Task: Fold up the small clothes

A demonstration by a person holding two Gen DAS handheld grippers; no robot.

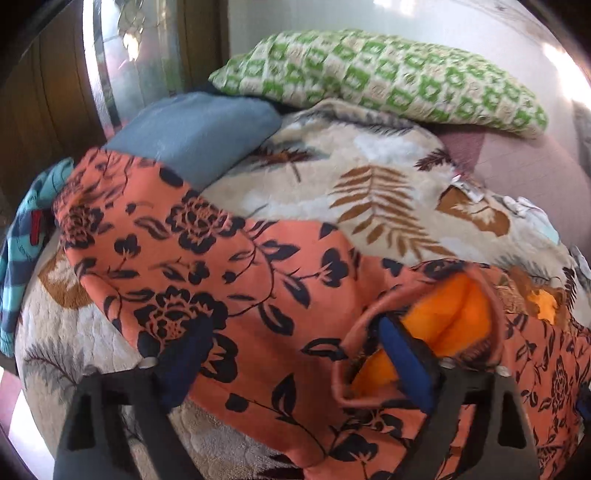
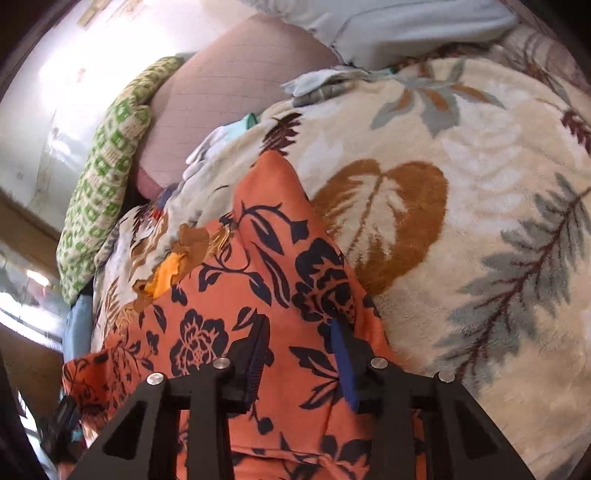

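Note:
An orange garment with a dark floral print (image 1: pixel 221 280) lies spread on a cream leaf-print blanket (image 1: pixel 332 177). Its bright orange lining shows at an opening (image 1: pixel 450 317). My left gripper (image 1: pixel 291 354) is open wide just above the garment; its right finger (image 1: pixel 406 365) sits at the opening's edge, its left finger (image 1: pixel 184 362) over the printed cloth. In the right wrist view the same garment (image 2: pixel 229 295) runs under my right gripper (image 2: pixel 299 354), whose jaws stand apart with cloth between them.
A green patterned pillow (image 1: pixel 388 74) and a folded blue-grey cloth (image 1: pixel 195 133) lie at the back. A striped teal garment (image 1: pixel 22 258) hangs at the left edge. A pink sheet (image 2: pixel 229 96) and pale clothes (image 2: pixel 406 26) lie beyond the blanket.

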